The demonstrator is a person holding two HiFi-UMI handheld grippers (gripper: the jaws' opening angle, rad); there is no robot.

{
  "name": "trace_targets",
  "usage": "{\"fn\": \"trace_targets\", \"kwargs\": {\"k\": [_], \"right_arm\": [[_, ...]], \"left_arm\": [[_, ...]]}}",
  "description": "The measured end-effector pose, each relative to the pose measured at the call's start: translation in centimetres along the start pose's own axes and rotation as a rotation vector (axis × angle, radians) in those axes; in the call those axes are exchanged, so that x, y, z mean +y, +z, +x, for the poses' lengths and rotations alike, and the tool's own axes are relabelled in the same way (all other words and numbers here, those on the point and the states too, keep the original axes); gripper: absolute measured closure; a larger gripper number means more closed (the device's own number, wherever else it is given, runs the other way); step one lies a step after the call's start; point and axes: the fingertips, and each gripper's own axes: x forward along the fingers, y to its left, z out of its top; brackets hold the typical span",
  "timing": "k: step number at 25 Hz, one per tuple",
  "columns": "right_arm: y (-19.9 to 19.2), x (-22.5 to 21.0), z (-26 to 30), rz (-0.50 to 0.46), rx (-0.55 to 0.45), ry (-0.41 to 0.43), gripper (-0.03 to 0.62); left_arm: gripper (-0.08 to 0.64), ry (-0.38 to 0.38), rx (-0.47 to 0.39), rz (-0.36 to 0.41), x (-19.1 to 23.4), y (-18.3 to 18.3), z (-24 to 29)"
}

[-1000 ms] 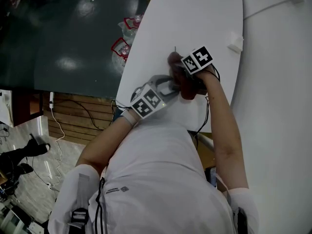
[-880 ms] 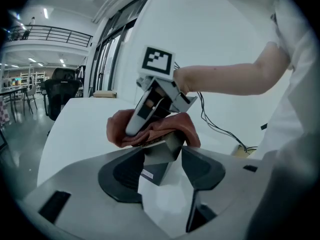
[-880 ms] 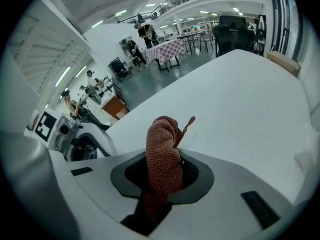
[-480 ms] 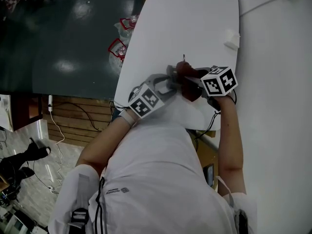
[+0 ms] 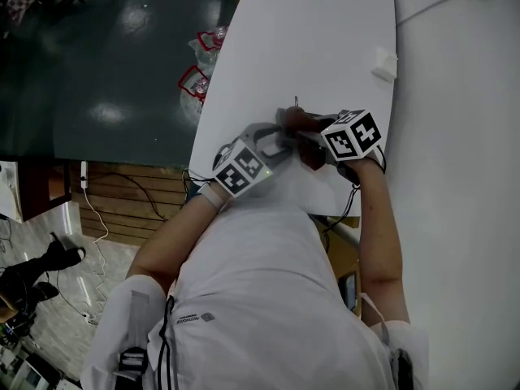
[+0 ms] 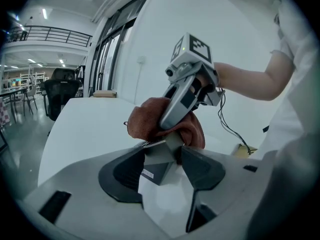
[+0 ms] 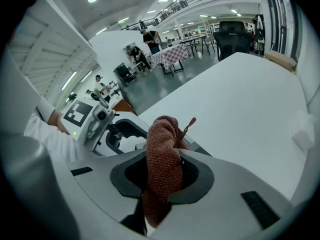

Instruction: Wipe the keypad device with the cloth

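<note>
Closest to me, the left gripper (image 6: 163,155) is clamped on the keypad (image 6: 151,170), which sits squarely between its jaws at the near end of the table (image 5: 325,31), close to the person's shirt (image 5: 260,299). From the left gripper view I see the keypad as a grey slab, tilted, with a small label on the face turned my way. Its long axis appears to run straight out along the jaws, with the far end pointing toward the right gripper (image 7: 163,158); I cannot make out the keys. The cloth (image 7: 162,134), a rust-brown wad, lies against that far end, touching the keypad just beyond the left jaw tips. The right gripper comes down onto it from the other side, its jaws clenched on the cloth, and a fold sticks up past them with a loose thread at the top. In the head view the two grippers meet nose to nose over the table, left one nearer its left edge, cloth between them. Farther up, a small white box (image 5: 384,63) rests by the right edge, well apart from the work. Beyond the table's far end, the right gripper view shows a black chair (image 7: 234,34) and an open hall with a checkered table (image 7: 170,55).
</note>
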Motion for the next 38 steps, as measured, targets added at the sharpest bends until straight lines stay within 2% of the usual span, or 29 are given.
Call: {"fn": "trace_targets", "kwargs": {"k": [10,16,22,25,29,38], "right_arm": [[1.0,-2.1,2.1,0.042,0.107,0.032,0.509],[1.3,-4.0,4.1,0.068,0.146,0.015,0.509],[1.4,-4.7,5.4,0.026,0.219,0.003,0.509],[1.5,-4.6,5.6,0.036,0.194,0.031,0.509],[1.6,-4.9,5.5,0.126,0.119,0.088,0.509],[1.6,-5.3,5.7,0.183,0.140,0.139,0.508]], "left_arm": [[0.324,0.006,0.000,0.001,0.0,0.0,-0.1],[0.324,0.010,-0.001,-0.004,0.0,-0.3,-0.1],[0.324,0.007,0.006,-0.013,-0.1,-0.3,0.0],[0.324,0.008,0.000,-0.018,-0.1,-0.3,0.0],[0.324,0.007,-0.004,-0.016,-0.2,-0.2,0.0],[0.324,0.007,-0.008,-0.023,-0.1,0.0,0.0]]}}
